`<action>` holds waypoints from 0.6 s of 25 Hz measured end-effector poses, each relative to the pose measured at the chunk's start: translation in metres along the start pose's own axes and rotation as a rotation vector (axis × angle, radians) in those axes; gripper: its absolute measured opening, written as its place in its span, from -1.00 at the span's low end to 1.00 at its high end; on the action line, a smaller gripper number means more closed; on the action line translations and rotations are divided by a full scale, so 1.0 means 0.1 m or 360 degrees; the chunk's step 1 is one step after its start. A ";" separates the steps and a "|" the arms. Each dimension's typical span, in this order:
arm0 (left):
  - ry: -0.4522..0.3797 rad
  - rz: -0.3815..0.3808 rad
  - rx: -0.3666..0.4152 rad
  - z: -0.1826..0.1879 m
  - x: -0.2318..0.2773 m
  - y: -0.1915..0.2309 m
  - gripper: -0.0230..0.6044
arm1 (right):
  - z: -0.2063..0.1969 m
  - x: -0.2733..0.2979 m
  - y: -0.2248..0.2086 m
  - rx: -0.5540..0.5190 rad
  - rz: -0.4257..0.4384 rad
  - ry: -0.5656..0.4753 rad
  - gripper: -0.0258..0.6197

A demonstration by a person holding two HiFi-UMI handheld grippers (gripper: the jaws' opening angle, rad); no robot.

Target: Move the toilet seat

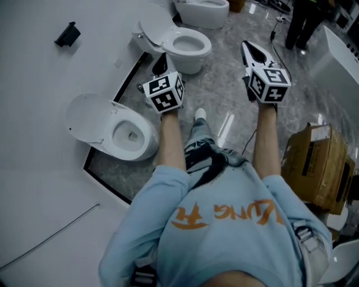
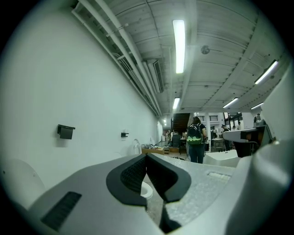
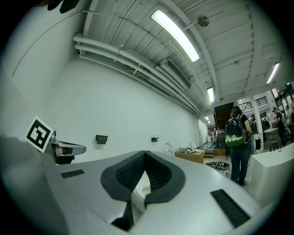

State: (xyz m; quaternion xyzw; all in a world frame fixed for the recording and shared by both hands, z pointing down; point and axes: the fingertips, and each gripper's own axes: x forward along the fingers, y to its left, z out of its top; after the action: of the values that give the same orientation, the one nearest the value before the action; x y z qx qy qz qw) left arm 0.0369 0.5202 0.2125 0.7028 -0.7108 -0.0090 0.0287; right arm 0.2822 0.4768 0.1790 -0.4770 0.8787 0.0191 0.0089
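Note:
In the head view, two white toilets stand along the wall ahead of me. The nearer toilet (image 1: 132, 137) is low at the left, its seat and lid (image 1: 84, 116) raised against the wall. The farther toilet (image 1: 188, 47) also has its lid (image 1: 154, 25) up. My left gripper (image 1: 159, 63) hangs between them, shut and empty, apart from both. My right gripper (image 1: 251, 48) is out to the right over the marble floor, also shut with nothing in it. The dark pads meet in the left gripper view (image 2: 147, 157) and in the right gripper view (image 3: 145, 154).
A third toilet (image 1: 203, 11) stands farther back. A cardboard box (image 1: 318, 165) sits at the right, and a white tub (image 1: 343, 59) beyond it. A black fitting (image 1: 67, 35) hangs on the wall. A person with a backpack (image 2: 195, 137) stands far off.

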 end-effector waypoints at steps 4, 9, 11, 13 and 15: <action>-0.0012 -0.0005 -0.0056 -0.09 0.46 0.15 -0.92 | -0.13 0.39 -0.11 -0.0064 0.0015 0.0044 -0.92; 0.0040 -0.0087 -0.0054 -0.29 1.13 0.09 -0.92 | -0.40 0.95 -0.40 -0.0024 0.0007 0.0107 -0.92; 0.0083 -0.0131 -0.0037 -0.39 1.43 0.09 -0.92 | -0.53 1.23 -0.45 0.0006 0.0024 0.0128 -0.92; 0.0136 -0.0138 -0.0057 -0.49 1.75 0.17 -0.92 | -0.71 1.54 -0.47 0.0011 0.0051 0.0178 -0.92; 0.0210 -0.0156 -0.0052 -0.62 2.06 0.22 -0.92 | -0.87 1.83 -0.50 0.0045 0.0060 0.0228 -0.92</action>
State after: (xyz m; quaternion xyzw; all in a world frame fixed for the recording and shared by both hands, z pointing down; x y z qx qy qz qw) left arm 0.0156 0.3163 0.2815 0.7353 -0.6717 0.0244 0.0866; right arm 0.2244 0.2929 0.2589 -0.4602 0.8861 -0.0272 -0.0476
